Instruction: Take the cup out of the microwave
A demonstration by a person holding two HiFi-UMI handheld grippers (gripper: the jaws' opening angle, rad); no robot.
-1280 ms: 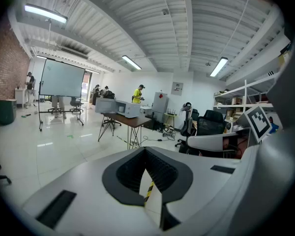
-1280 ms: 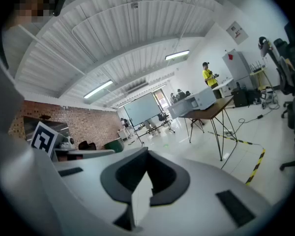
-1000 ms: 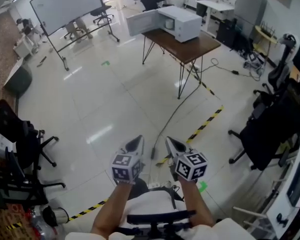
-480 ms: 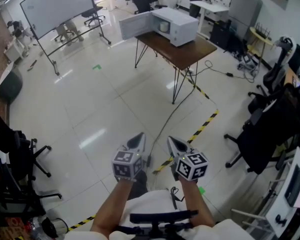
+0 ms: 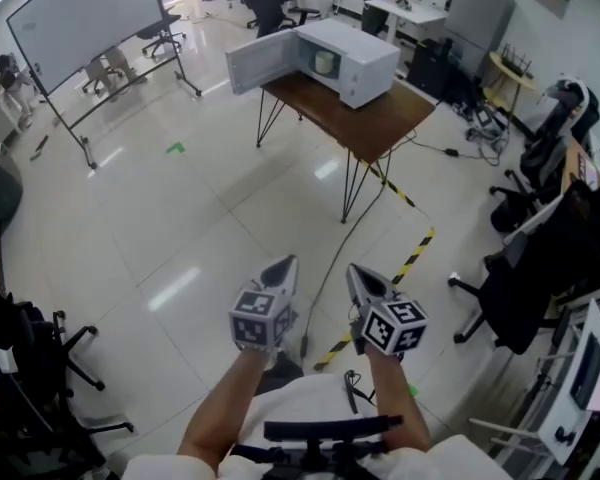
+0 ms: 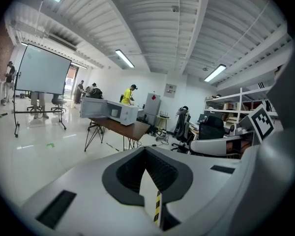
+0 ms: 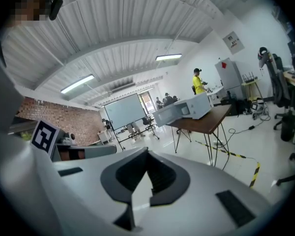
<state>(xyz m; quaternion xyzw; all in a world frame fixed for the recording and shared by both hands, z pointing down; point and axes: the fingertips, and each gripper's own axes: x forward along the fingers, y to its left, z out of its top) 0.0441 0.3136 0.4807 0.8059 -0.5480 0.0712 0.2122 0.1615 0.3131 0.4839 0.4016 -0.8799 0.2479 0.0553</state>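
Nearer than a second ago: white box-shaped microwave oven (image 5: pixel 355 56), door swung open, on brown wooden table (image 5: pixel 375 118); pale cup (image 5: pixel 324 63) inside its cavity. Left gripper (image 5: pixel 282 266), right gripper (image 5: pixel 358 274): jaws pressed together, empty, well short of table.

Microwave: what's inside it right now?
Its door hangs open, and a pale cup stands inside the microwave. The rest of the cavity is hidden by the casing.

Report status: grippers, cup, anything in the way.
Left gripper and right gripper both shut, empty. Cup inside the open microwave on the table, far off. Cable and striped tape lie between.
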